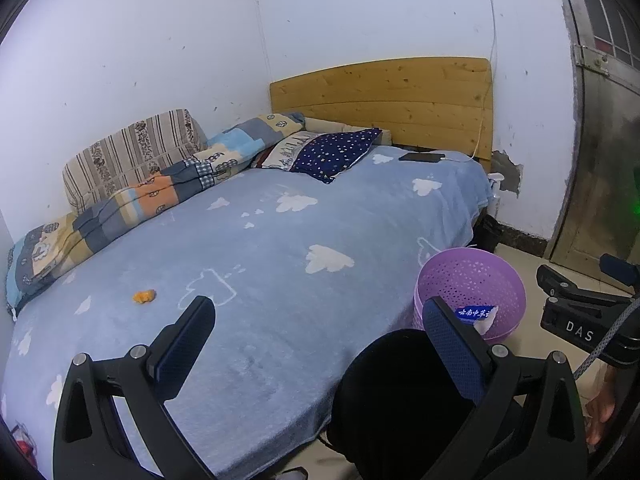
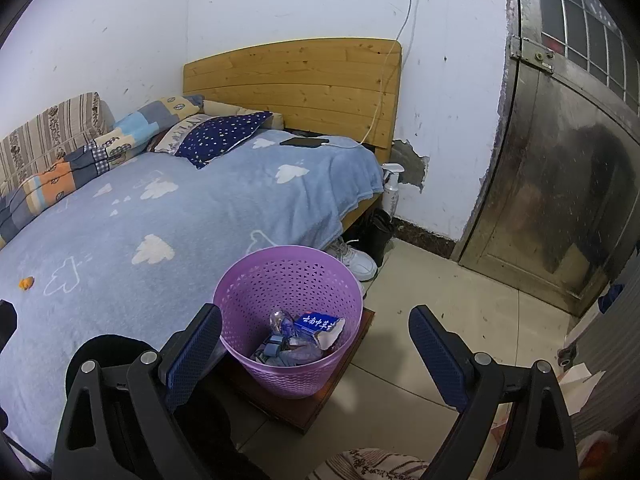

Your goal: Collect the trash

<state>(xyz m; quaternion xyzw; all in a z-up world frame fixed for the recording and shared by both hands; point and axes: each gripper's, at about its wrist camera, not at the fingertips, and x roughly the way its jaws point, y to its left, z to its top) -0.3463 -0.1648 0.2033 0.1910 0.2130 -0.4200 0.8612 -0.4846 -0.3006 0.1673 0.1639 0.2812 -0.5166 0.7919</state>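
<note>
A small orange scrap (image 1: pixel 144 296) lies on the blue cloud-print bed cover (image 1: pixel 280 240), left of the middle; it also shows at the left edge of the right wrist view (image 2: pixel 27 282). A purple perforated basket (image 2: pixel 288 320) stands on a low brown stool beside the bed, holding a blue carton (image 2: pixel 318 322), a crushed plastic bottle (image 2: pixel 282 326) and other scraps. The basket also shows in the left wrist view (image 1: pixel 472 292). My left gripper (image 1: pixel 320 344) is open and empty over the bed's near edge. My right gripper (image 2: pixel 316 356) is open and empty just above the basket's near side.
A phone (image 1: pixel 422 157) on a white charging cable lies near the wooden headboard (image 1: pixel 380 96). Pillows and a folded quilt (image 1: pixel 120 200) line the wall side. White shoes (image 2: pixel 356 260) and a spray bottle (image 2: pixel 391 184) stand by the bed's corner. A metal door (image 2: pixel 560 160) is at right.
</note>
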